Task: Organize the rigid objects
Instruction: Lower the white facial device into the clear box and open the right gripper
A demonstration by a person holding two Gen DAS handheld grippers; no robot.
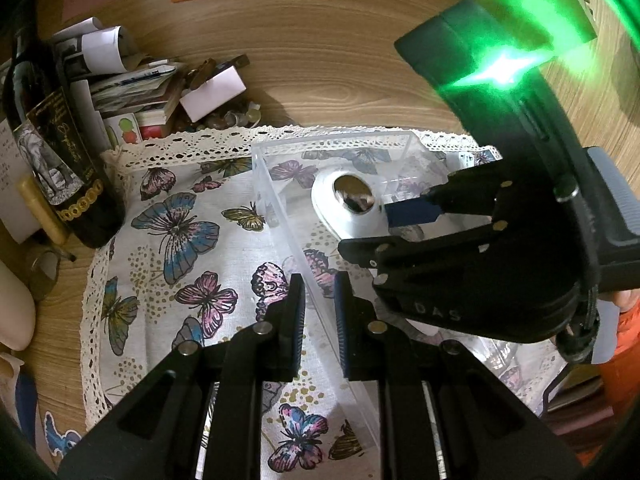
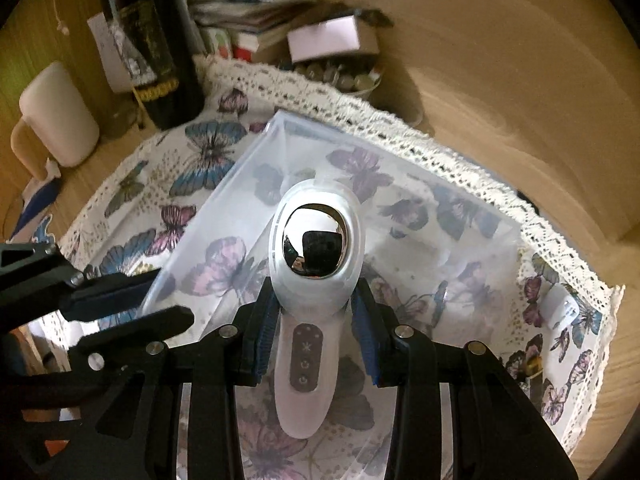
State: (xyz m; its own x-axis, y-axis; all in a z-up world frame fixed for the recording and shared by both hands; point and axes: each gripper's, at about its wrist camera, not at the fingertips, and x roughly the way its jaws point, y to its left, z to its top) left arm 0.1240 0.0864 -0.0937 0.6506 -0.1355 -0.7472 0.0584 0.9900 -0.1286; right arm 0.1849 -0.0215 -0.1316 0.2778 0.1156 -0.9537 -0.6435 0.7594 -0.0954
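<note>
A white handheld device (image 2: 316, 276) with a mirrored oval head is held over the clear plastic bin (image 2: 460, 248); it is pinched at its neck, just below the head, between the blue pads of the right gripper (image 2: 316, 320). The long axis of the device is aligned with the gripper's fingers; the chrome head is pointed forward, away from the wrist, and the handle with its three buttons is directed back between the fingers. In the left wrist view the same device (image 1: 344, 204) is seen inside the outline of the bin (image 1: 280, 200), head turned to the left. The near wall of the bin is straddled by the left gripper (image 1: 320, 304); its pads are spread a little to either side of the wall, and whether the wall is touched cannot be told. The bin is set on a butterfly-print cloth (image 1: 176, 240); a dark bottle (image 1: 60, 152) is stood upright at the cloth's far left edge.
</note>
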